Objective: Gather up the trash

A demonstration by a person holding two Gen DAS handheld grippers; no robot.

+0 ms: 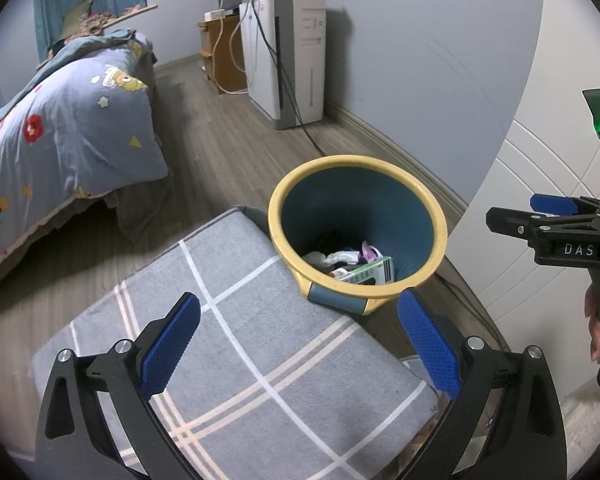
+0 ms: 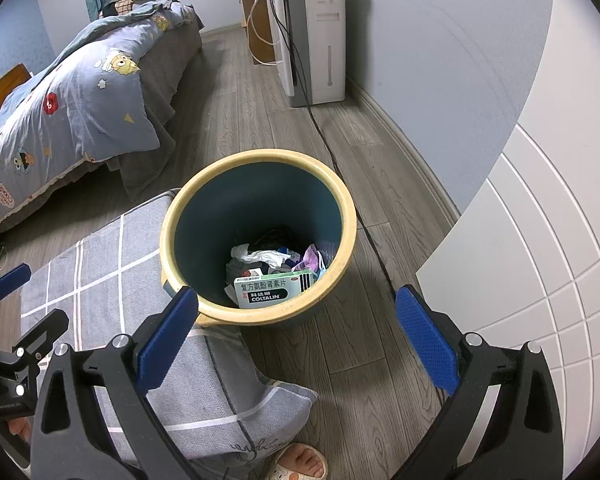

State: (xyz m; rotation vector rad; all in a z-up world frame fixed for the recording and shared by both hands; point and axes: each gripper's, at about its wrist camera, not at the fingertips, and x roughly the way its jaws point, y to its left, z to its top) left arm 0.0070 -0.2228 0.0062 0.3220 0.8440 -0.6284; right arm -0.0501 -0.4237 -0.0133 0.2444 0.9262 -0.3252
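A blue trash bin with a yellow rim (image 1: pixel 436 216) (image 2: pixel 348 208) stands on the wood floor beside a grey checked cushion (image 1: pixel 236 352) (image 2: pixel 100 256). Inside lie a green-and-white medicine box (image 1: pixel 370 273) (image 2: pixel 274 289), crumpled white paper (image 2: pixel 260 256) and other scraps. My left gripper (image 1: pixel 300 330) hangs open over the cushion, nothing between its fingers. My right gripper (image 2: pixel 296 324) is open above the bin's near rim, also holding nothing. The right gripper (image 1: pixel 556 210) shows at the right edge of the left wrist view, and the left gripper (image 2: pixel 16 300) at the left edge of the right wrist view.
A bed with a blue patterned quilt (image 1: pixel 60 128) (image 2: pixel 72 96) fills the left. A white air purifier (image 1: pixel 296 60) (image 2: pixel 316 36) stands by the wall, its black cable (image 2: pixel 364 224) running past the bin. A white cabinet door (image 2: pixel 532 264) is at right. A person's slippered foot (image 2: pixel 300 462) is below.
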